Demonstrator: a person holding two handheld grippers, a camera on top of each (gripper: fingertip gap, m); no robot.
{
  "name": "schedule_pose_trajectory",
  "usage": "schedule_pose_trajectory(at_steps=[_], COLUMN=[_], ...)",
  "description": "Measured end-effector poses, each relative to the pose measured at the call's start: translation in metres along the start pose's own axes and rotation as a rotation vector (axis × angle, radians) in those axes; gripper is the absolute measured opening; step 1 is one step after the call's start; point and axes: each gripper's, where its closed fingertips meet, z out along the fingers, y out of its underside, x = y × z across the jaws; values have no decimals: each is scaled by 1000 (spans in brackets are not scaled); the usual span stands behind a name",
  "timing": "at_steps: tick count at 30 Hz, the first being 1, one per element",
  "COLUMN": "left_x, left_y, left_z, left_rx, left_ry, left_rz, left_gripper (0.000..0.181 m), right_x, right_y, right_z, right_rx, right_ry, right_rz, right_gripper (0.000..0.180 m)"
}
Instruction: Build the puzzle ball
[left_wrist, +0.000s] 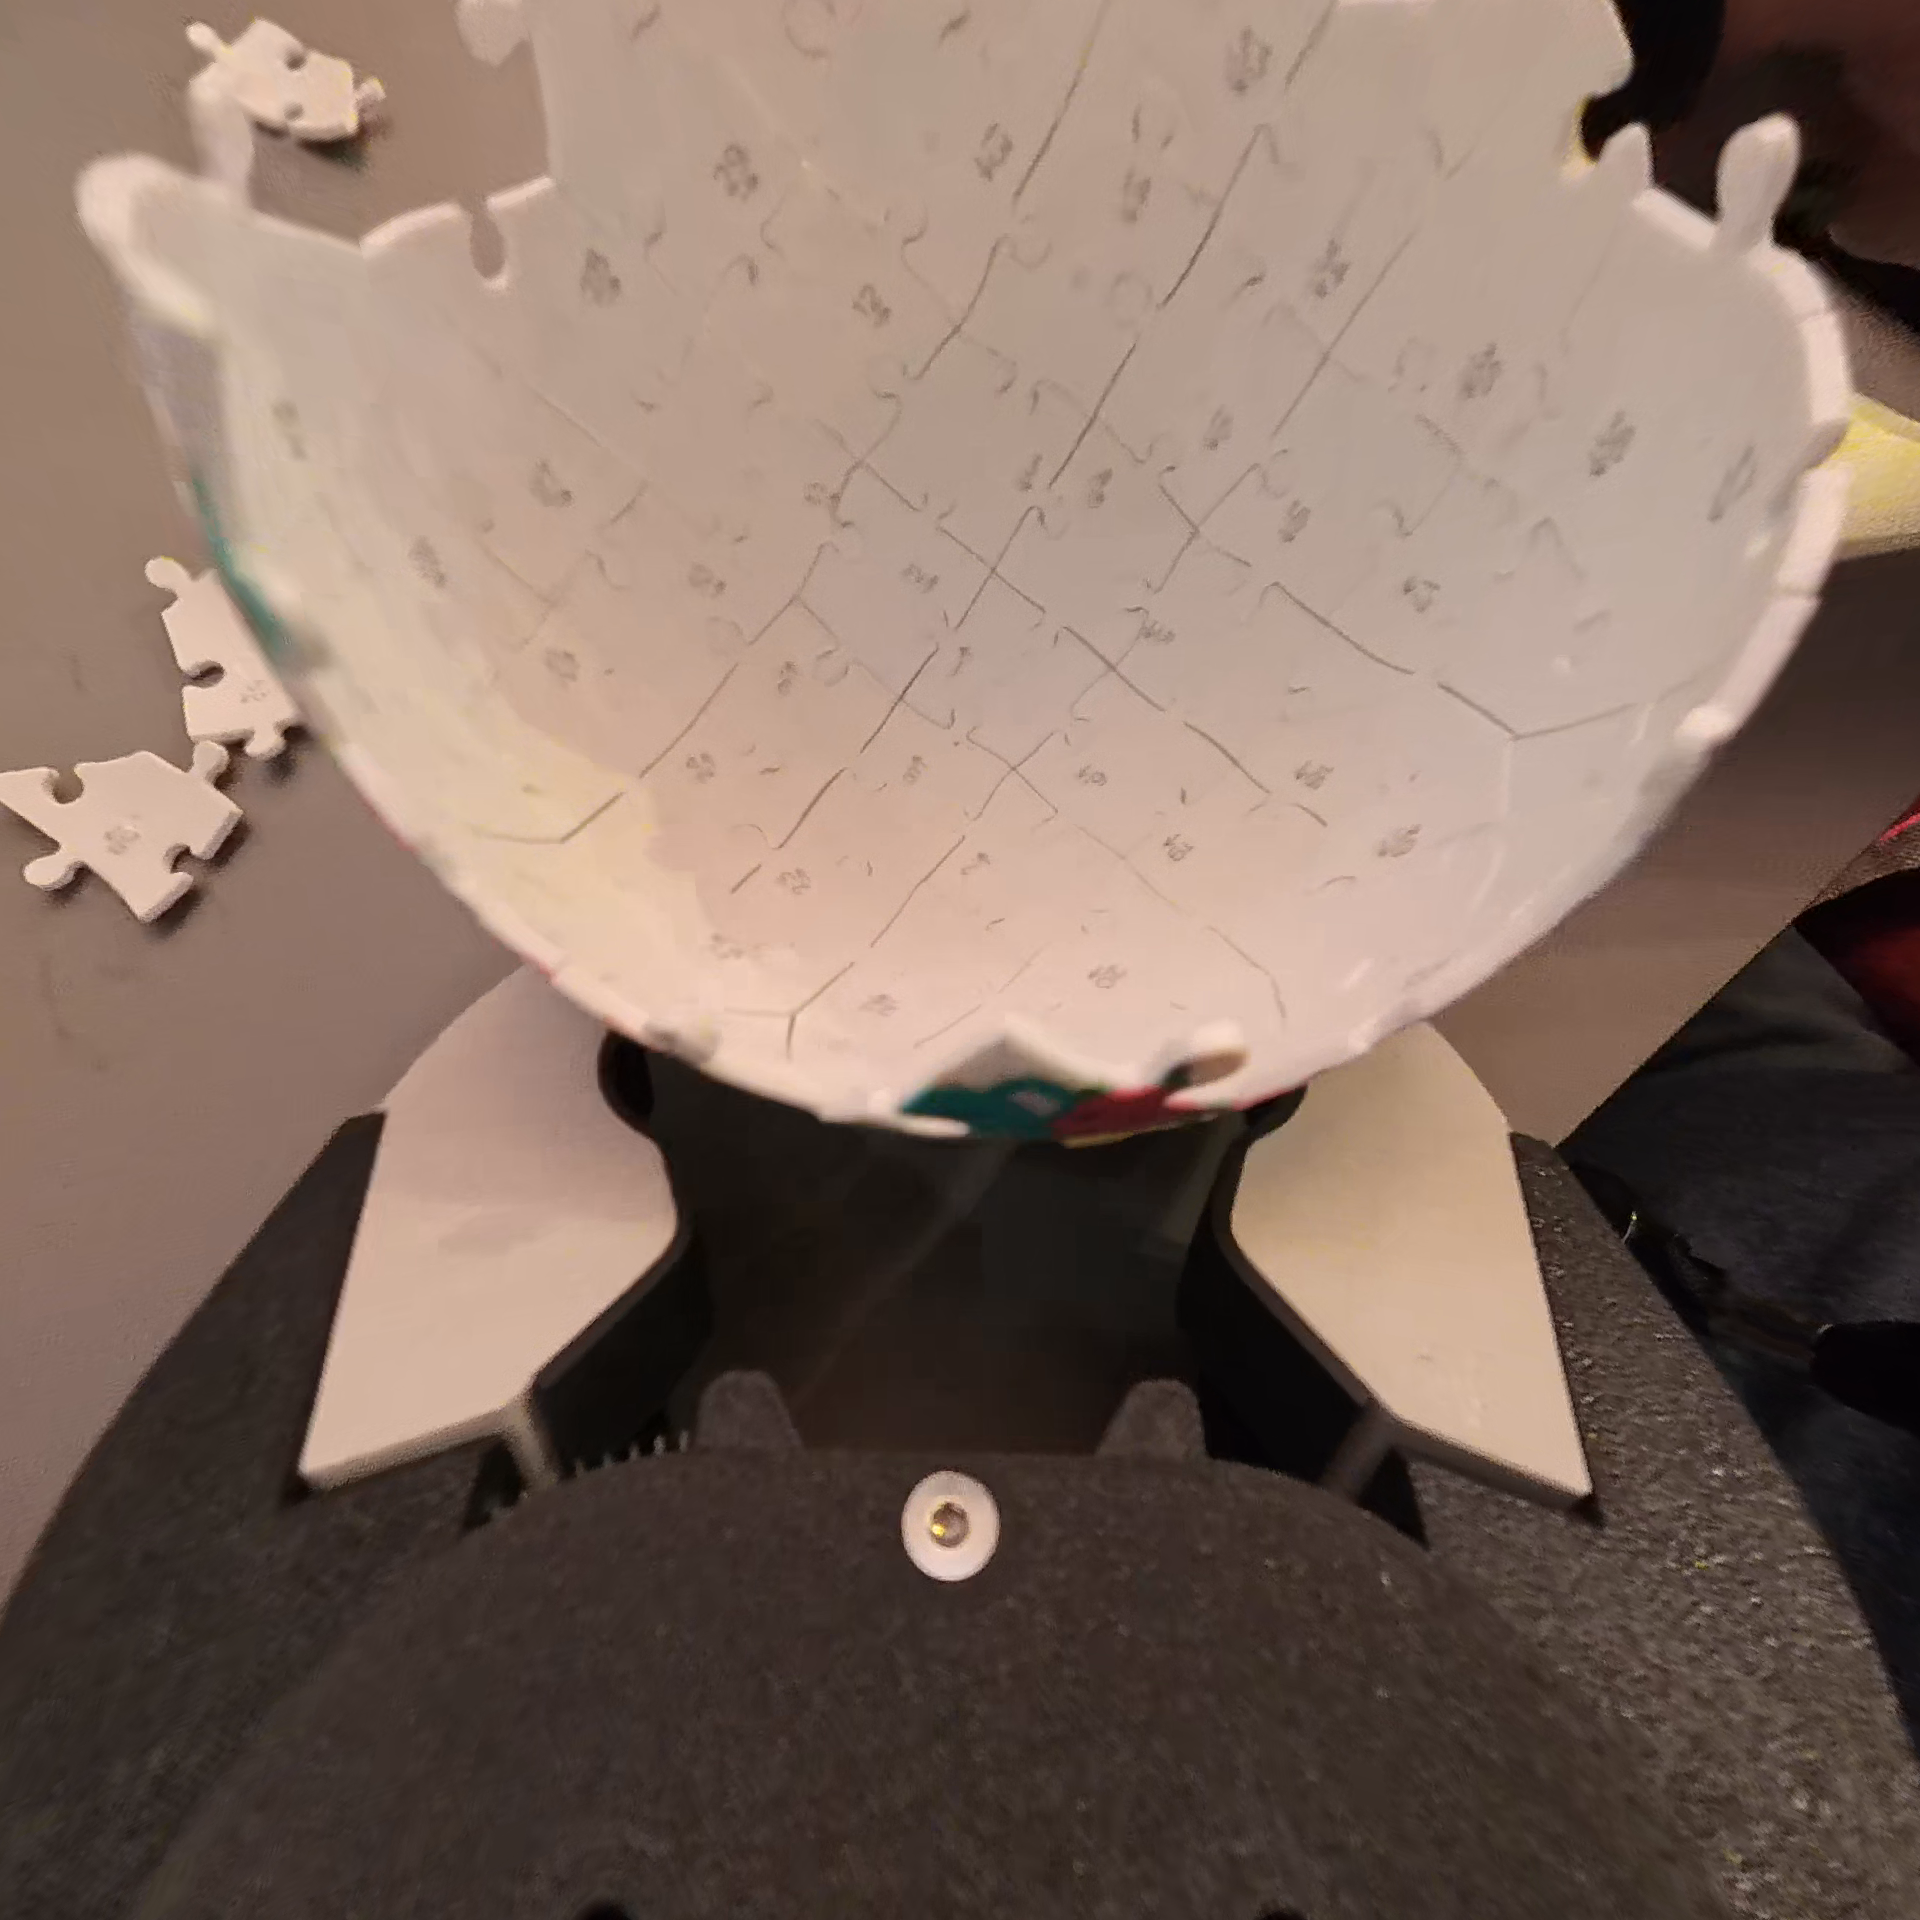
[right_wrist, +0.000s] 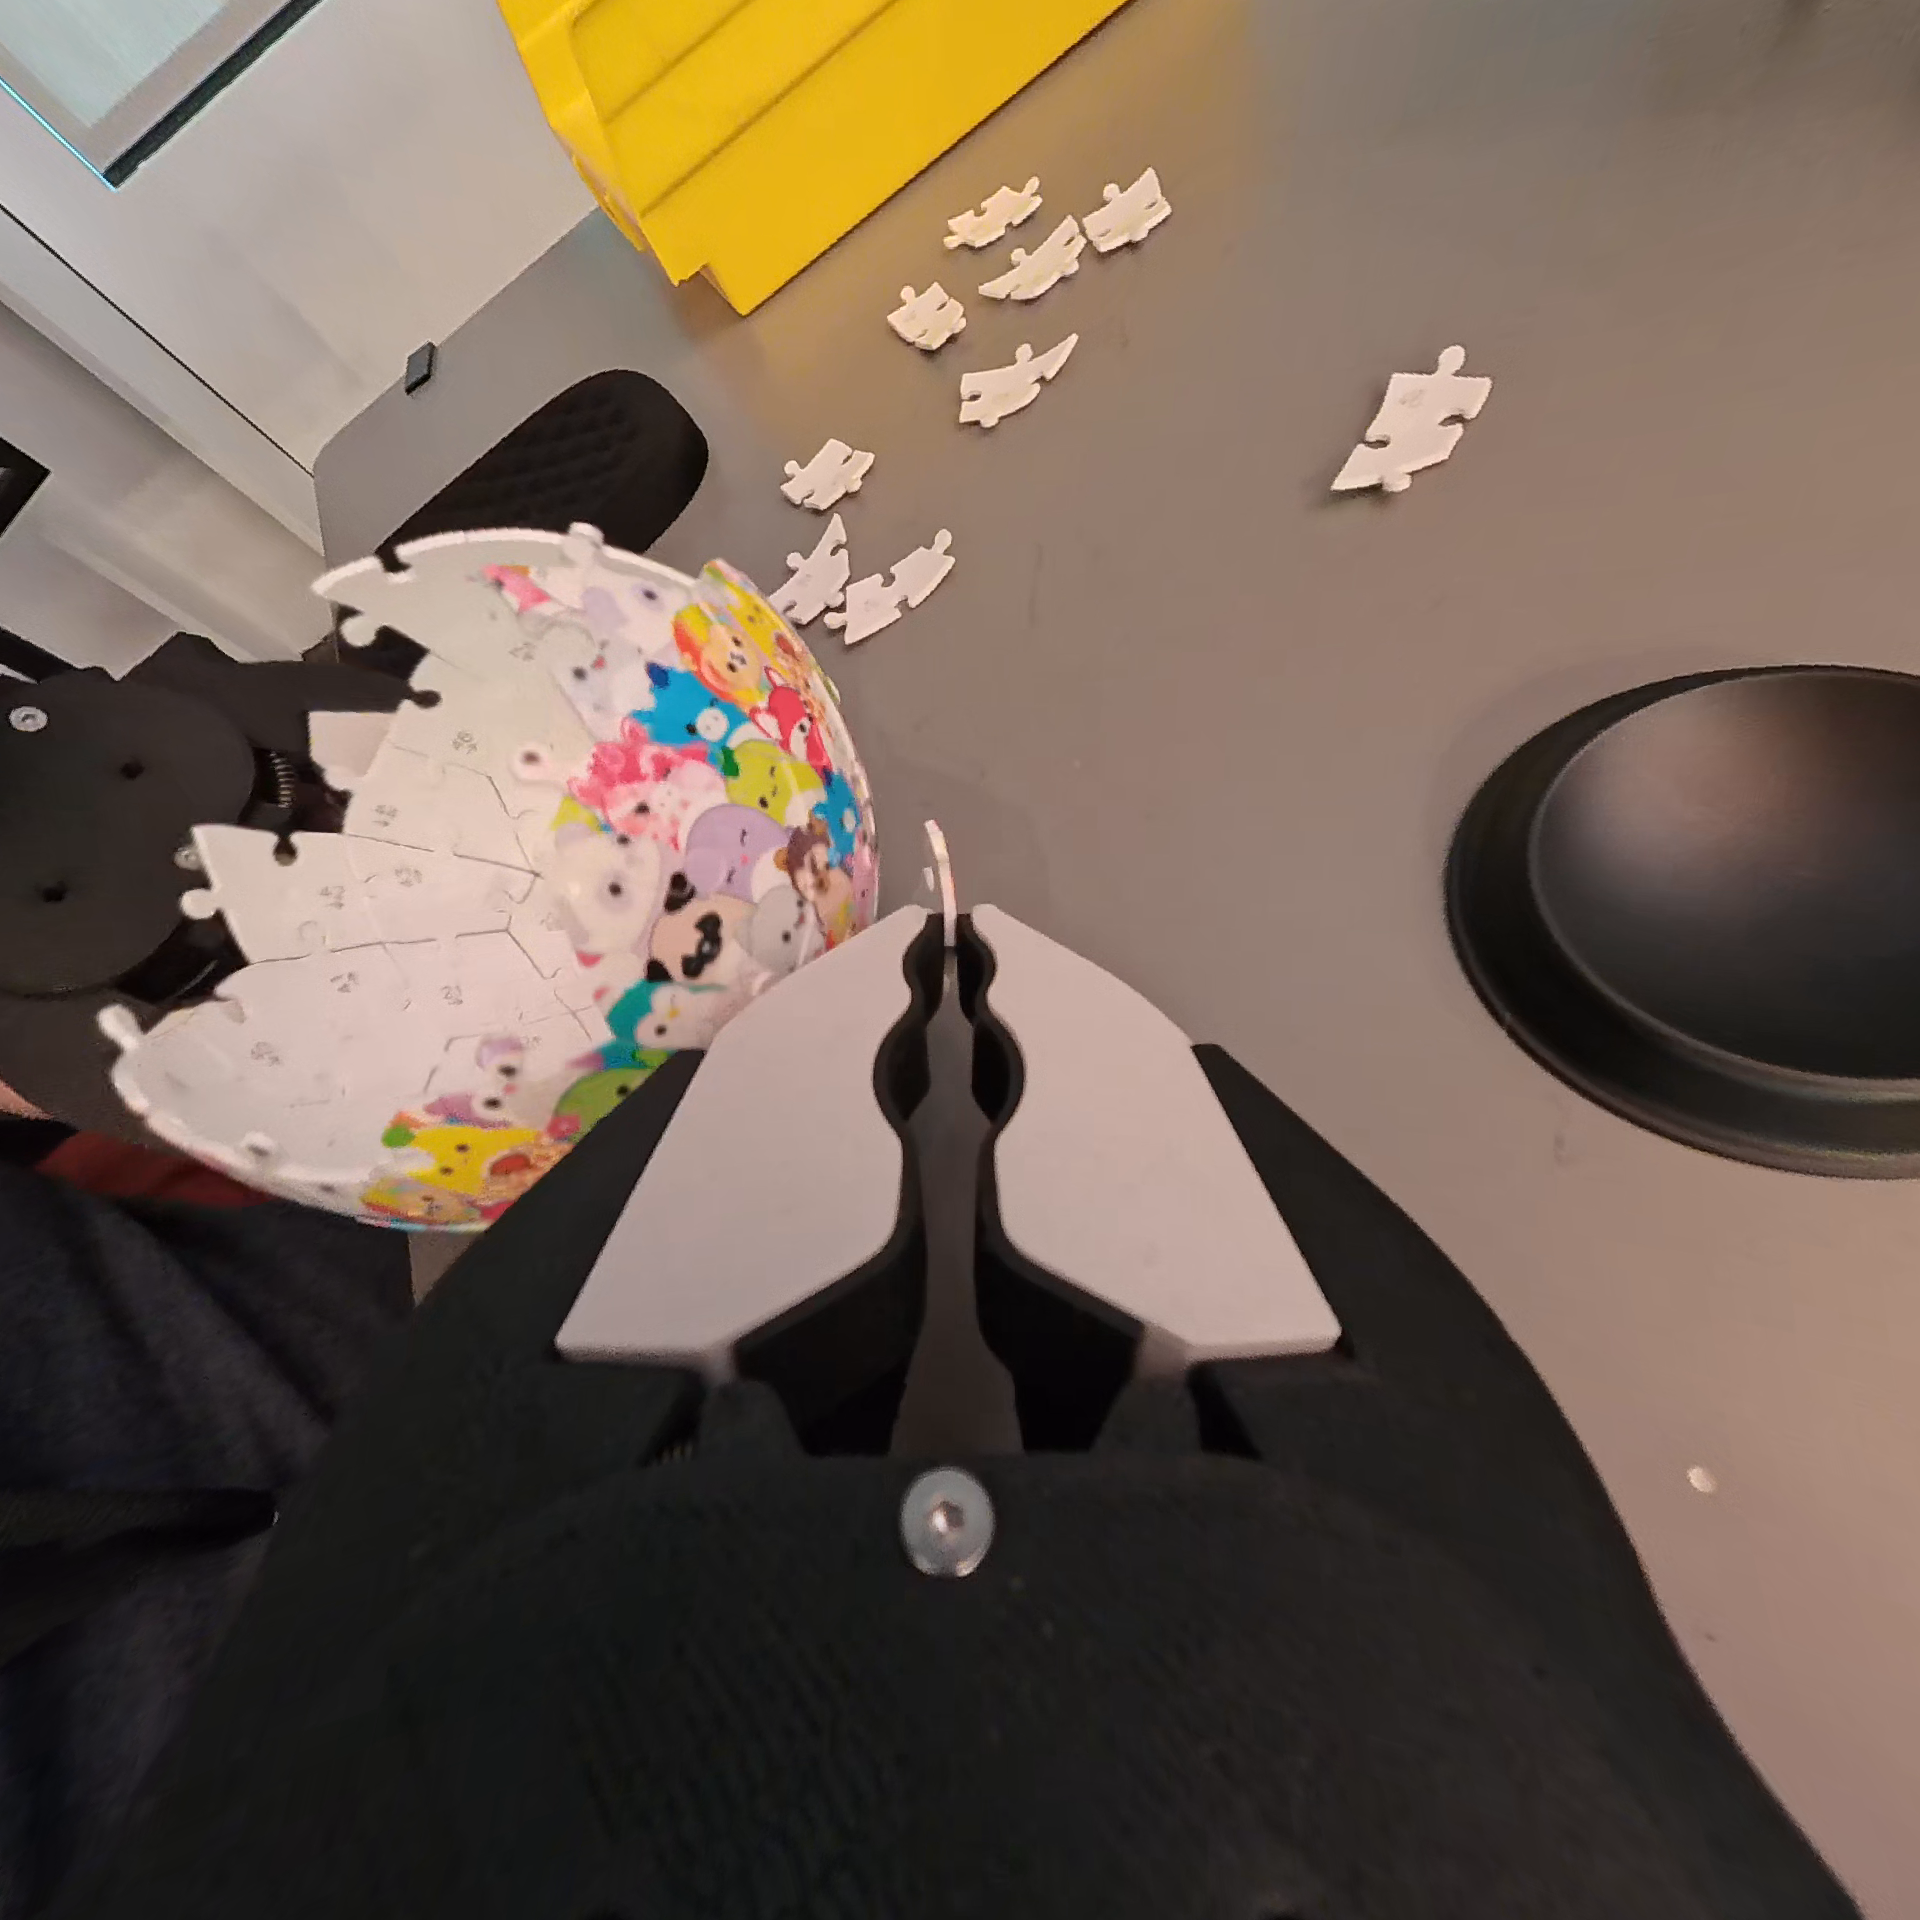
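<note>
— Grippers? Where do we hold things?
— Our left gripper (left_wrist: 940, 1101) cradles the half-built puzzle ball (left_wrist: 935, 540) between spread fingers, above the grey table (right_wrist: 1247, 727). Our right gripper (right_wrist: 951, 920) pinches one white puzzle piece (right_wrist: 941, 873) edge-on, just beside the ball.

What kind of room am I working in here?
Probably an office or lab workspace: a plain grey table with a black mesh office chair pushed up to it, a yellow plastic bin on top, and a glass-panelled wall behind.

Black tool (right_wrist: 951, 925), grey fingers (right_wrist: 1101, 1143).
</note>
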Motion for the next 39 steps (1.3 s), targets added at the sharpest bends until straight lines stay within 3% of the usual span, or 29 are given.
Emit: schedule_pose_trajectory(at_steps=[5, 14, 31, 39], left_x=[1, -2, -7, -9], left_y=[-4, -15, -35, -38], left_z=[-1, 3, -1, -5], left_rx=[-1, 36, 83, 56], left_ry=[-4, 31, 360, 433], left_rz=[21, 53, -85, -119], left_gripper=[103, 109, 106, 100], right_x=[-2, 5, 24, 45], right_y=[0, 2, 7, -15], right_z=[-1, -4, -6, -17], right_rx=[-4, -11, -108, -74], right_ry=[-6, 14, 71, 120], right_rz=[0, 21, 61, 53], right_gripper=[3, 3, 3, 3])
